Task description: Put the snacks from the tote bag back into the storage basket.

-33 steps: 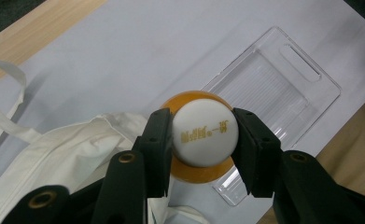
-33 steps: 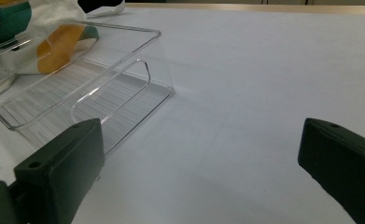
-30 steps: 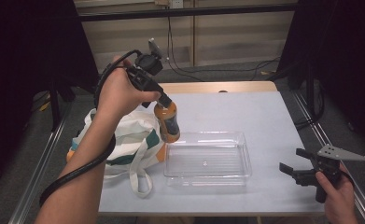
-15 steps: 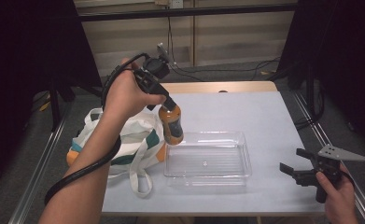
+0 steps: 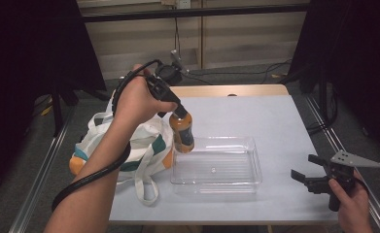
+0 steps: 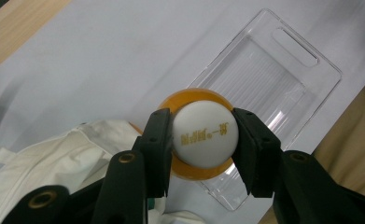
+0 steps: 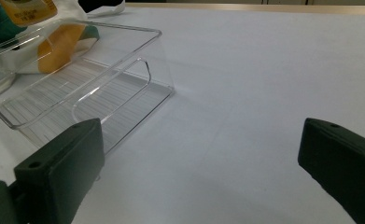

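1. Bottle (image 5: 181, 131) hangs upright, long axis vertical, white cap (image 6: 205, 134) up, over the tray's (image 5: 255, 165) far-left corner.
2. Left gripper (image 6: 203, 140) is clamped on the cap; right gripper (image 5: 308, 171) gapes wide, holding nothing (near-right table edge).
3. Bag (image 5: 144, 145) lies just left; bare table (image 5: 275, 116) on the right.
4. Bottle has shifted right from over the bag.

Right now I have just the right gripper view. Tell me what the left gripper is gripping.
Observer: The left gripper is shut on the white cap of an orange bottle.
Operator: Give me the bottle's place against the tray.
Observer: Upright, at the clear tray's corner nearest the cloth bag.
Operator: Report my gripper's spot.
Observer: The right gripper, open, is near the table's right edge, apart from the tray.
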A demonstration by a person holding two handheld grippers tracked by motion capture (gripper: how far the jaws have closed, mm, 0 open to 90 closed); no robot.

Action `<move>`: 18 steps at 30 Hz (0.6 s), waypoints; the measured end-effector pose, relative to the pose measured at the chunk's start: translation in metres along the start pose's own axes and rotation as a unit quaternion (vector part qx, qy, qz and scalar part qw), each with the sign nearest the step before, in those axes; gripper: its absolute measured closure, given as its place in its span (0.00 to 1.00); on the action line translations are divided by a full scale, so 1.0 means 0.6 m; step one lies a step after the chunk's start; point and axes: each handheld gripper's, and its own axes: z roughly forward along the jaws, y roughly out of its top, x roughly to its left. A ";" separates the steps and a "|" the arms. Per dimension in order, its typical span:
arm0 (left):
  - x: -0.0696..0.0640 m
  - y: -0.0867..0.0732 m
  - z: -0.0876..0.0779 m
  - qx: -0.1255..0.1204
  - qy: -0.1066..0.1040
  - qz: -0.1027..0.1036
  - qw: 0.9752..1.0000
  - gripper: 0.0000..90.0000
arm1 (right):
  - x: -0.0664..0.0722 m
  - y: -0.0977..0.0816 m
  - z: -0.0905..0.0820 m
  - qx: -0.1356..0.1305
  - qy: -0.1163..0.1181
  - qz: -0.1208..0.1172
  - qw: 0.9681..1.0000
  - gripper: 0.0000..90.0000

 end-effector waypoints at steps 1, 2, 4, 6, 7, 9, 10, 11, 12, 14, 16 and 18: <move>0.000 0.000 0.001 0.001 0.000 0.001 1.000 0.66 | 0.000 0.000 0.000 -0.001 0.000 0.000 1.000 0.00; 0.000 0.000 0.003 0.002 -0.001 0.002 1.000 0.66 | 0.000 0.000 0.000 -0.001 0.000 -0.001 1.000 0.00; 0.000 -0.001 0.007 0.003 -0.002 0.003 1.000 0.66 | 0.000 0.000 0.000 0.000 -0.001 0.000 1.000 0.00; -0.001 0.000 0.011 0.008 -0.001 0.007 1.000 0.66 | 0.000 0.000 -0.001 0.000 -0.002 0.001 1.000 0.00; -0.002 0.000 0.013 0.006 0.001 0.007 1.000 0.66 | 0.000 0.000 -0.001 -0.003 -0.002 -0.001 1.000 0.00; -0.003 0.001 0.018 0.011 0.000 0.013 1.000 0.66 | 0.000 0.001 -0.003 -0.003 -0.001 0.003 1.000 0.00; -0.003 0.001 0.020 0.013 -0.001 0.012 1.000 0.66 | 0.000 0.001 -0.003 -0.002 -0.002 0.002 1.000 0.00; -0.003 0.002 0.022 0.014 -0.003 0.014 1.000 0.66 | 0.000 0.000 -0.002 -0.002 -0.002 -0.001 1.000 0.00; -0.003 0.002 0.024 0.015 -0.004 0.016 1.000 0.66 | 0.000 0.000 -0.002 -0.003 -0.002 -0.001 1.000 0.00; -0.004 0.002 0.027 0.011 -0.004 0.014 1.000 0.66 | 0.000 0.000 -0.002 -0.003 -0.002 -0.001 1.000 0.00; -0.004 0.003 0.031 0.013 -0.004 0.015 1.000 0.66 | 0.000 0.000 -0.002 -0.003 -0.002 -0.002 1.000 0.00; -0.004 0.004 0.034 0.017 -0.005 0.017 1.000 0.66 | 0.000 0.000 -0.002 -0.003 -0.002 0.000 1.000 0.00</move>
